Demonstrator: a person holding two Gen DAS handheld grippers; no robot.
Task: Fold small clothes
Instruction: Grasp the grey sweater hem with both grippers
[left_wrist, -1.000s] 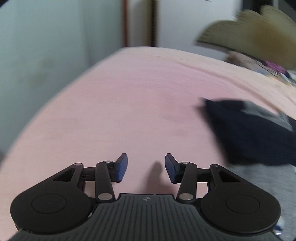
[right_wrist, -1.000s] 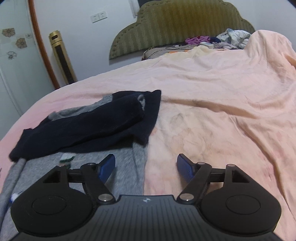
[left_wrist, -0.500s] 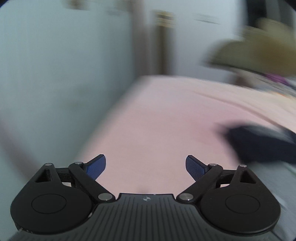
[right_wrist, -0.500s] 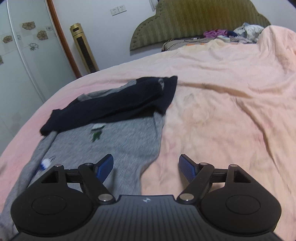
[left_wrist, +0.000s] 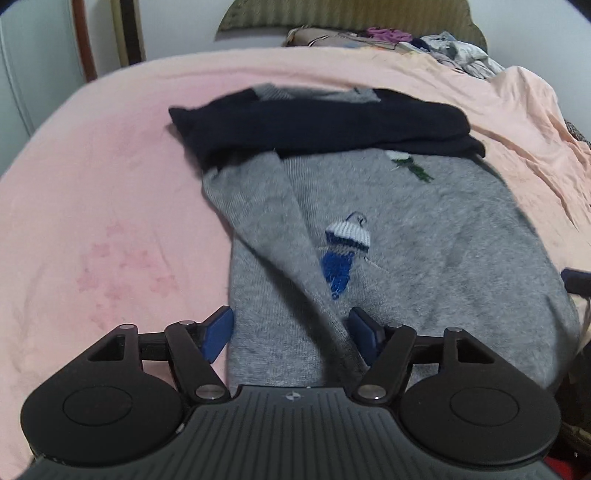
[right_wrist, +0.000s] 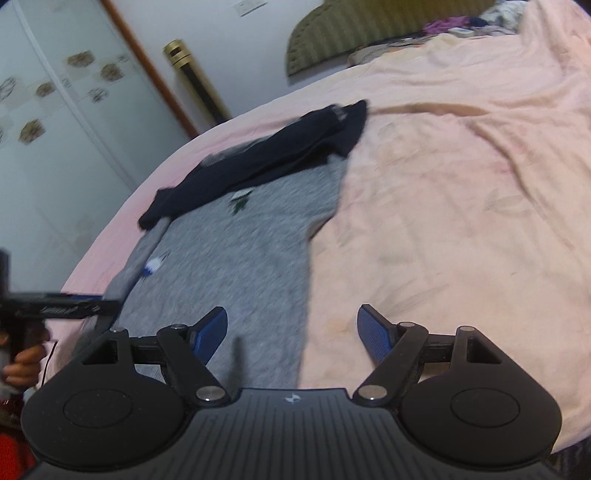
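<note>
Surroundings: pink bedspread (left_wrist: 110, 206), olive headboard (left_wrist: 351, 14), clothes pile (left_wrist: 458, 51) by it.
Obstruction: dark navy garment (left_wrist: 325, 122) draped across sweater's far end.
Grey sweater (left_wrist: 424, 236): flat on bed, long axis running away from grippers, sleeve folded diagonally.
Left gripper (left_wrist: 291, 334): jaws just narrowed, still apart, straddling sleeve, not pressing.
Right gripper (right_wrist: 293, 330): jaws wide, empty, above sweater's edge.

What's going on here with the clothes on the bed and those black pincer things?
A person holds a two-finger gripper in each hand over a grey sweater spread on a pink bedsheet, with a dark navy garment lying across its far end. The left gripper is over the sweater's near edge by a folded-in sleeve; its jaws have just been closing, but grip nothing. The right gripper is open over the sweater's other side edge. No fold has started at the near end.
</note>
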